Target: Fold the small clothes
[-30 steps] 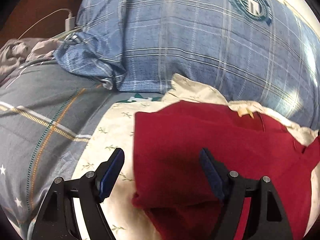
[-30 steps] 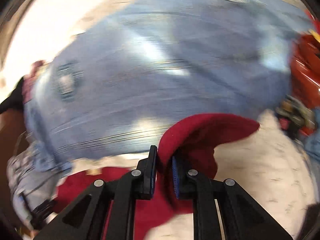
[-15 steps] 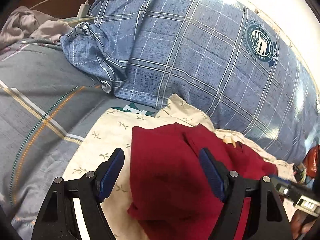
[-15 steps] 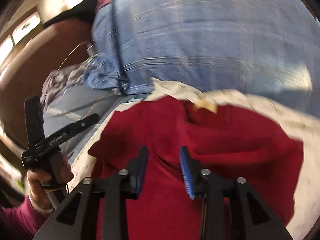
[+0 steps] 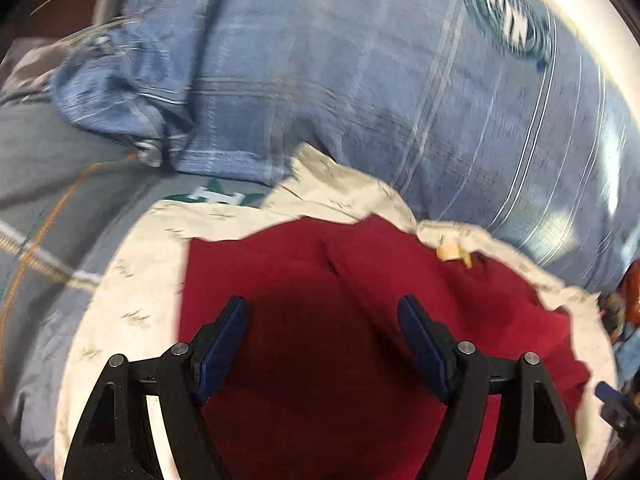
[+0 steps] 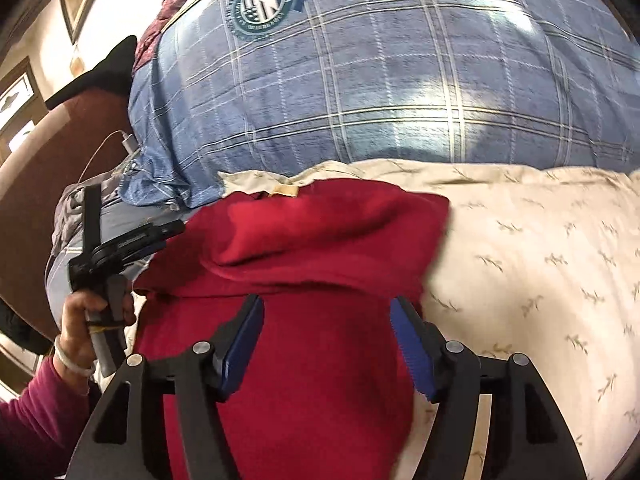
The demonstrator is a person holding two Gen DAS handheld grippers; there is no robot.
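A dark red garment point(image 5: 320, 320) lies partly folded on a cream leaf-print cloth point(image 5: 132, 300); a folded-over flap crosses its upper part in the right wrist view point(image 6: 320, 240). A tan neck label point(image 5: 450, 251) shows at its far edge. My left gripper point(image 5: 323, 340) is open and empty, held above the garment's middle. My right gripper point(image 6: 326, 340) is open and empty, held above the garment's near part. The left gripper also shows at the left of the right wrist view point(image 6: 120, 248), held in a hand.
A big blue plaid pillow point(image 6: 380, 80) with a round crest lies right behind the cloth. A grey bedcover point(image 5: 52, 184) spreads to the left. A white charger and cable point(image 6: 126, 142) lie by the brown headboard. Red and mixed items point(image 5: 628, 300) sit at the far right.
My right gripper let go of the red flap, opened wide and drew back over the garment. The flap now lies folded across it. The left gripper stayed open and shifted slightly.
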